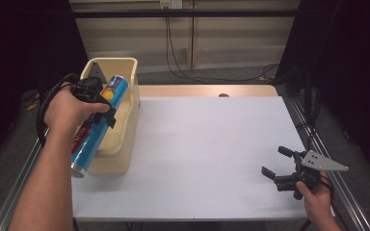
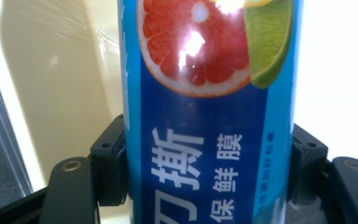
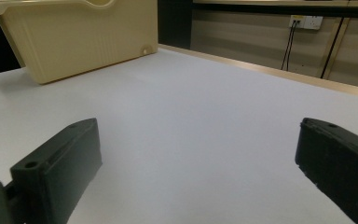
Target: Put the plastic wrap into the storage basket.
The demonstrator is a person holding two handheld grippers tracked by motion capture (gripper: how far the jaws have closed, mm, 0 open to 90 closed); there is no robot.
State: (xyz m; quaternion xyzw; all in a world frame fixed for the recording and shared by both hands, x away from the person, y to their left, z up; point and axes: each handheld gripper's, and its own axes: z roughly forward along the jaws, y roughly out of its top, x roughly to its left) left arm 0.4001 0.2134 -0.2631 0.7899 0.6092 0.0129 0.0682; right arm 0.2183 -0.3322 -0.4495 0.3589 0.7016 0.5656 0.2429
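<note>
A white-topped table (image 1: 207,154) is standing before a panelled wall with a socket (image 3: 306,21) and hanging cables. A cream plastic bin (image 1: 125,103) is sitting at the table's left edge. Above the bin's near rim, the left gripper (image 1: 101,103) is holding a long blue tube (image 1: 99,125) printed with a grapefruit slice, tilted, its far end over the bin; the jaws are pinching the tube from both sides. Near the table's right front corner, the right gripper (image 1: 275,161) is hovering in the person's hand, its jaws spread wide with nothing between them.
</note>
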